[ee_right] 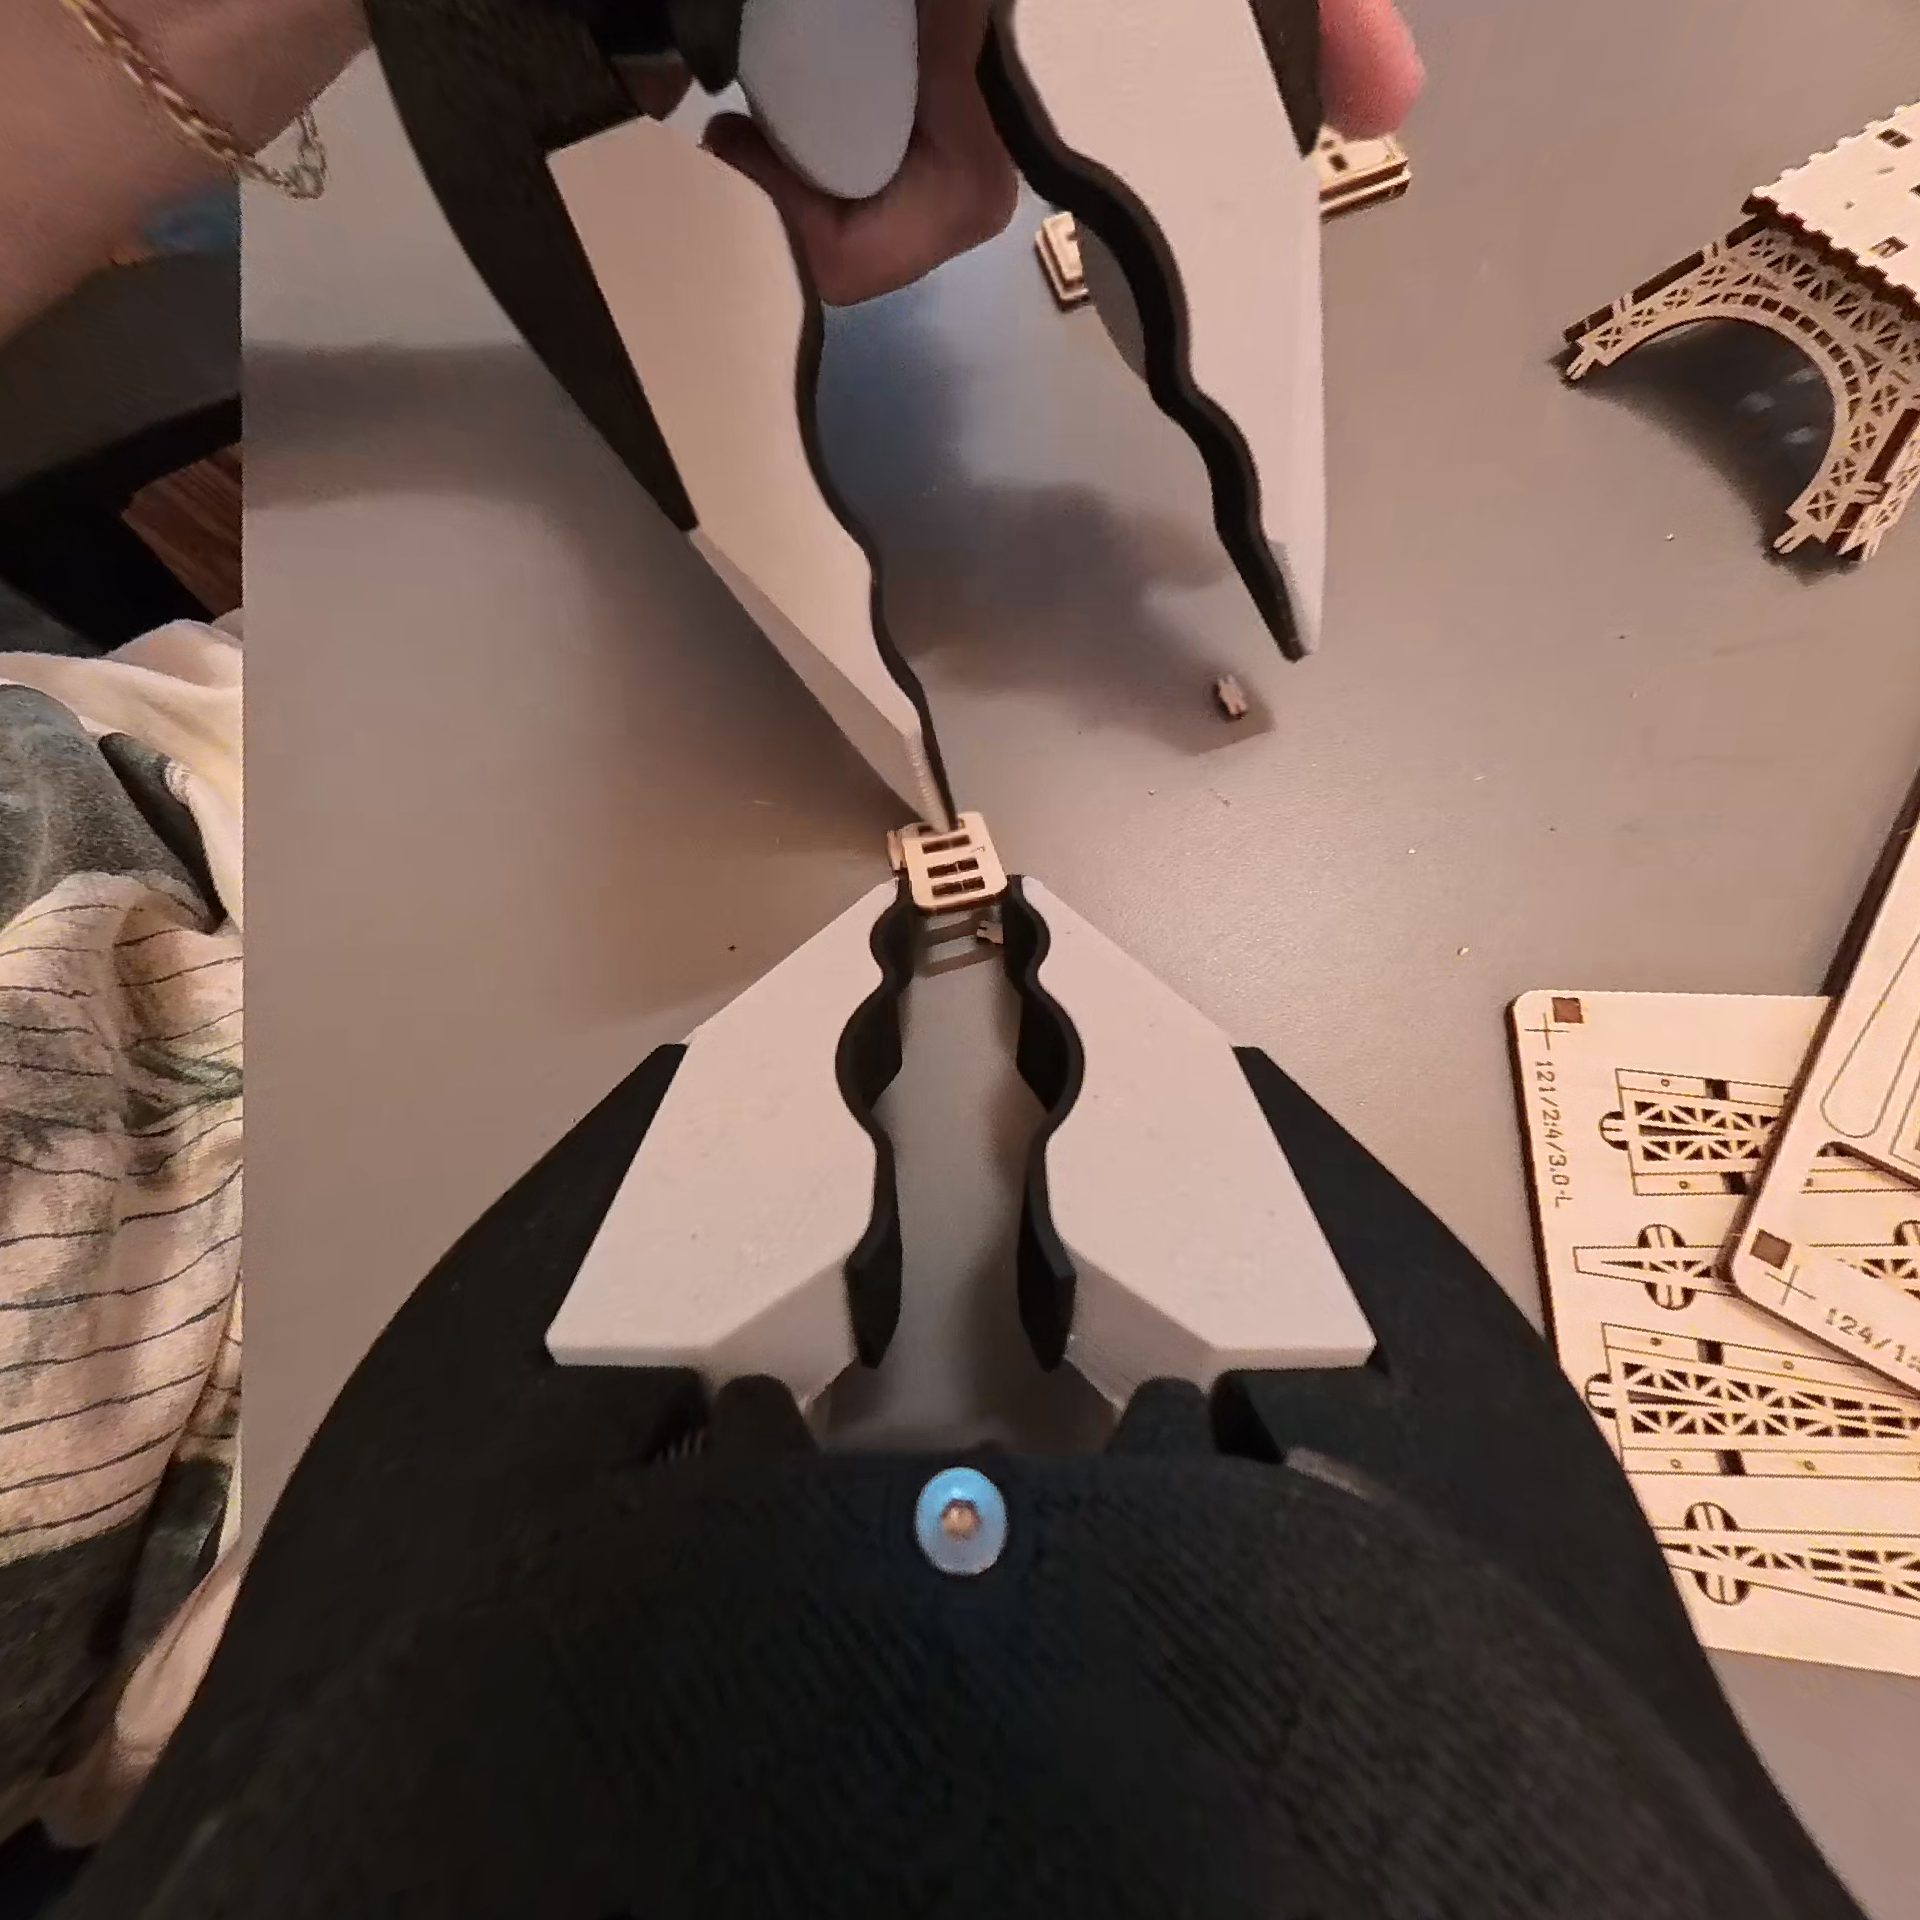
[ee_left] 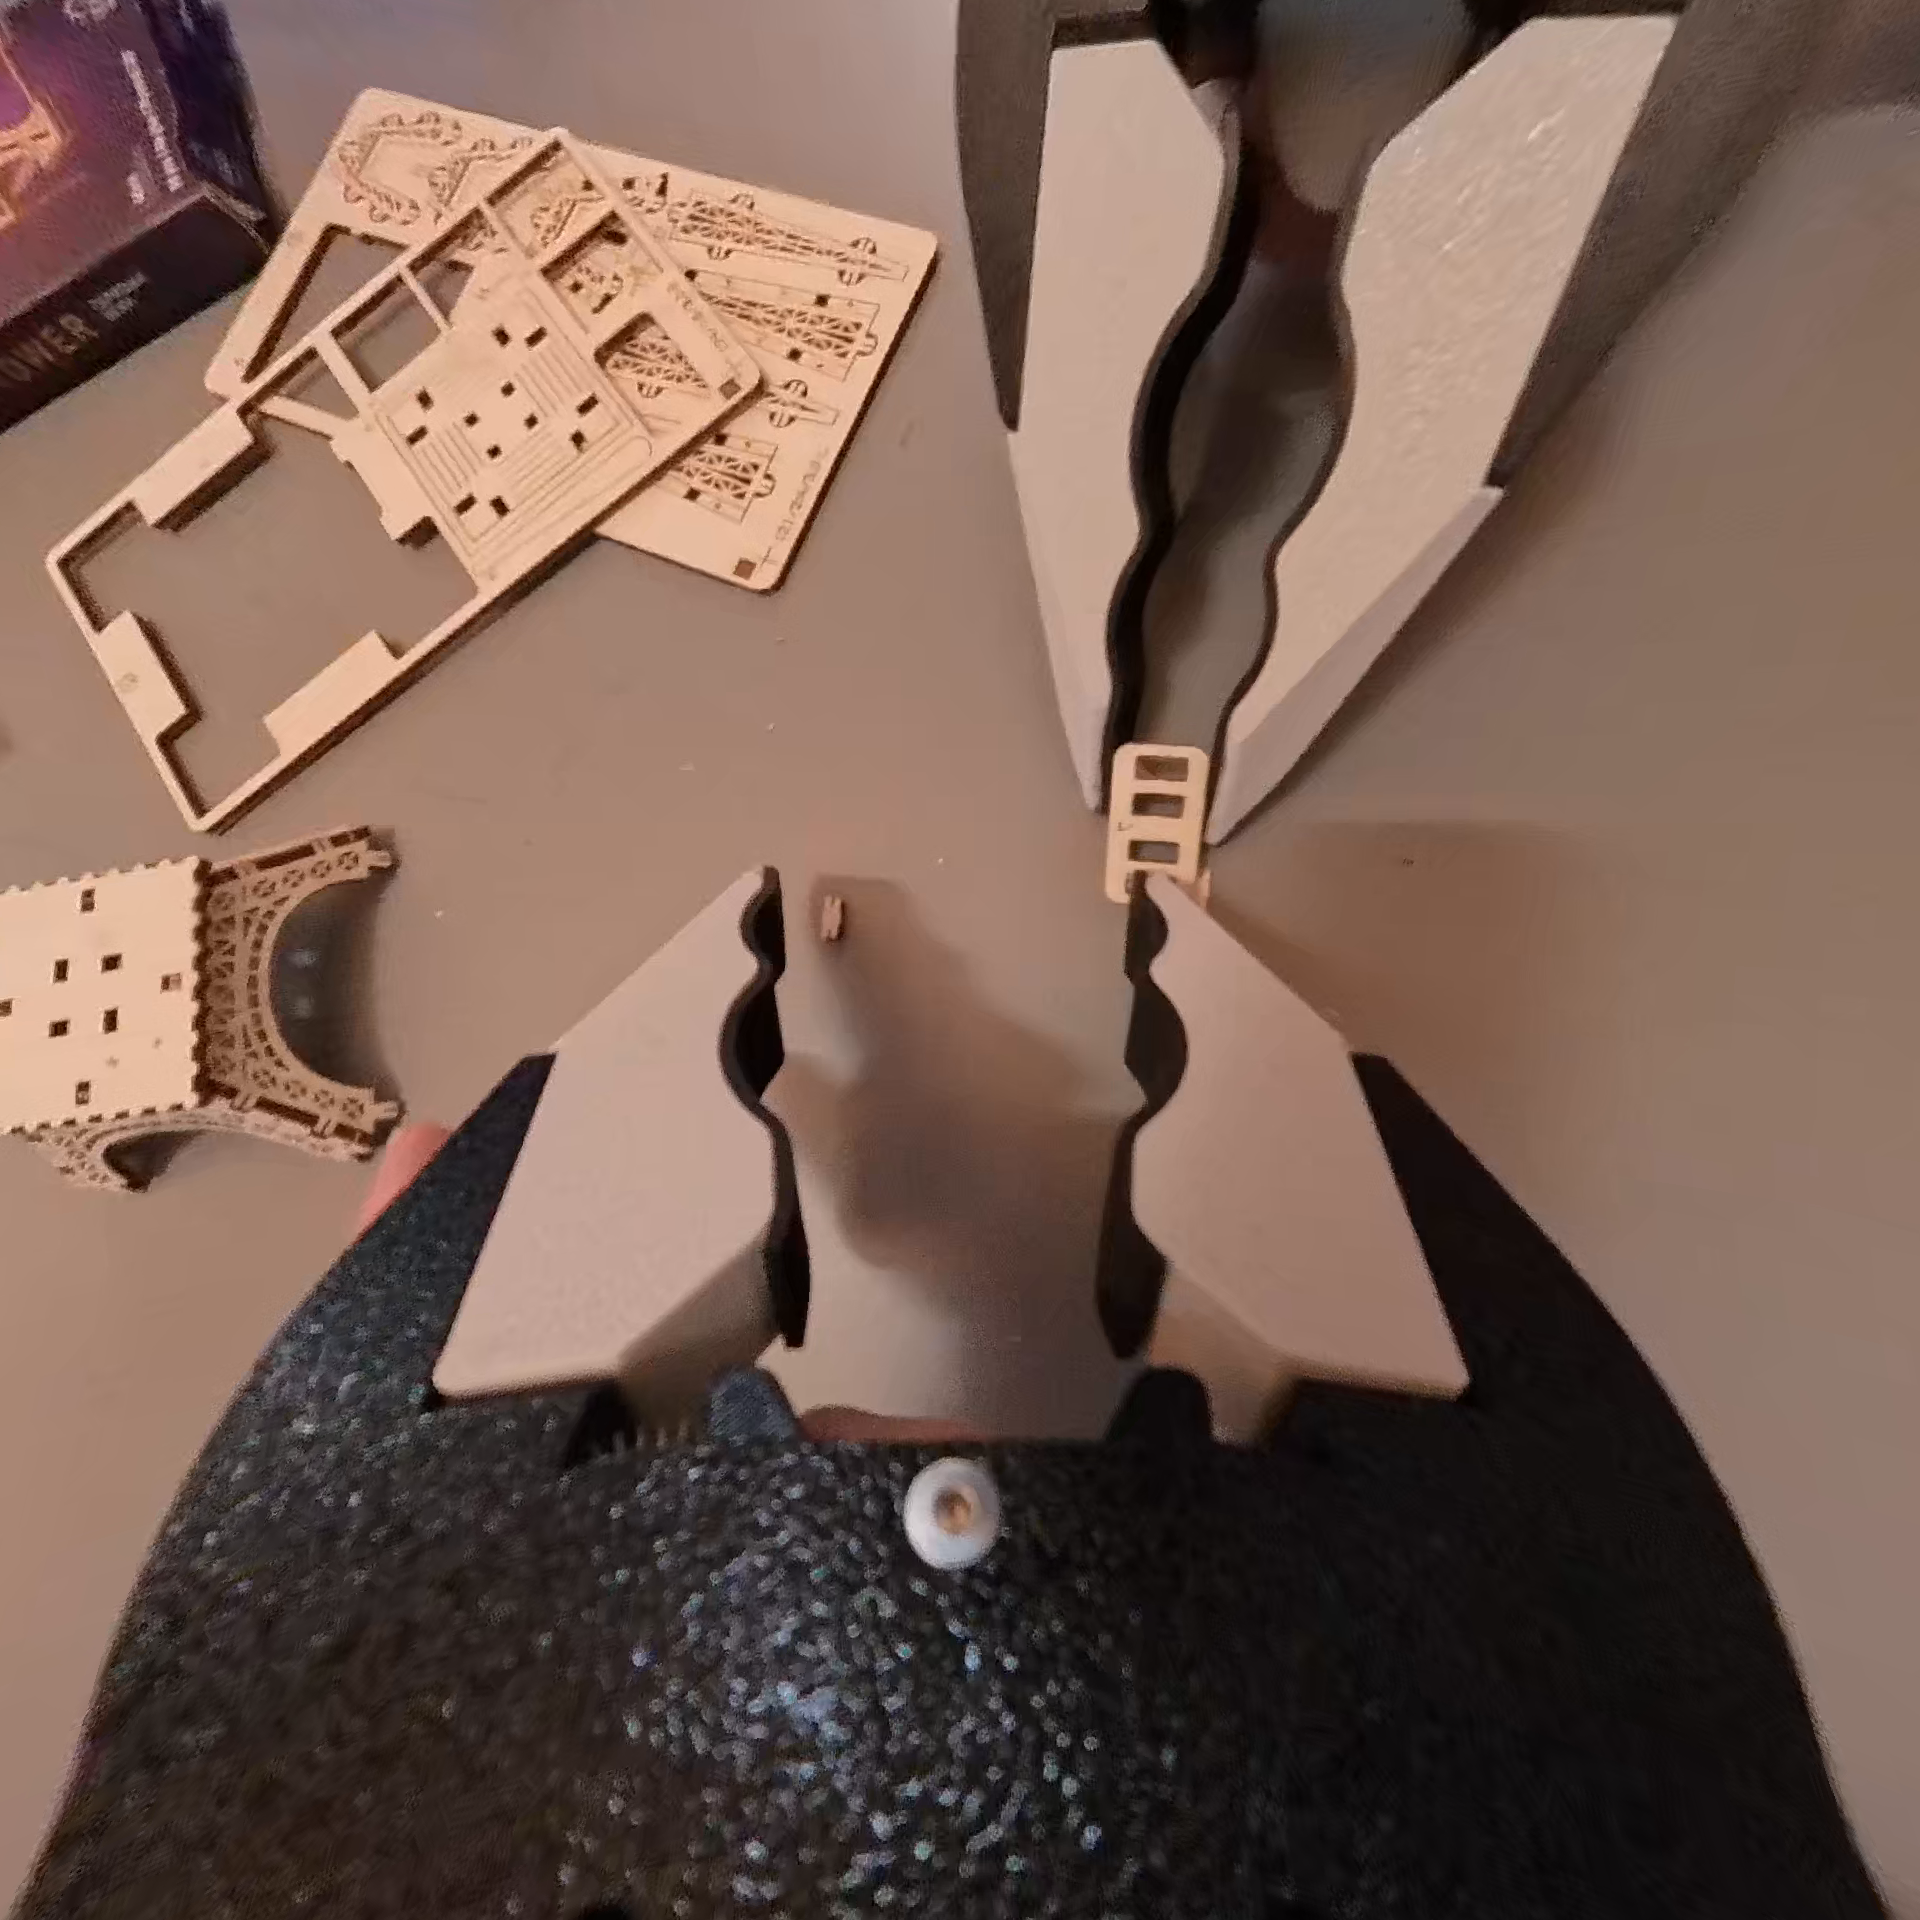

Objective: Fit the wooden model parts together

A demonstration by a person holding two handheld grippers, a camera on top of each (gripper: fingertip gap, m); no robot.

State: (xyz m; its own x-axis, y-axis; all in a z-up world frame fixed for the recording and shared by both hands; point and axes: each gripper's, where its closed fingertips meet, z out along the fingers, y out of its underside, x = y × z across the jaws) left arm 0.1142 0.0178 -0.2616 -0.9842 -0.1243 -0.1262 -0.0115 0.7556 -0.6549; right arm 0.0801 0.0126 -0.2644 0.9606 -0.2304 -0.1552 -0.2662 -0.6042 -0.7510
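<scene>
A small slotted wooden part (ee_right: 951,862) is held just above the grey table (ee_right: 1351,883) between my right gripper's tips. My right gripper (ee_right: 956,902) is shut on it, and it also shows in the left wrist view (ee_left: 1162,826), reaching in from the top. My left gripper (ee_left: 956,888) is wide open and holds nothing. One of its fingertips (ee_left: 1179,940) touches the end of the slotted part (ee_left: 1155,805). A tiny wooden peg (ee_left: 829,920) lies on the table between the left gripper's jaws, and also shows in the right wrist view (ee_right: 1229,698).
A built wooden tower base (ee_left: 208,997) stands at the left. Laser-cut wooden sheets (ee_left: 468,416) lie behind it, next to a dark box (ee_left: 94,208). Two small wooden sub-assemblies (ee_right: 1070,260) lie at the far side. The table edge and a person's clothing (ee_right: 104,1039) are at the left.
</scene>
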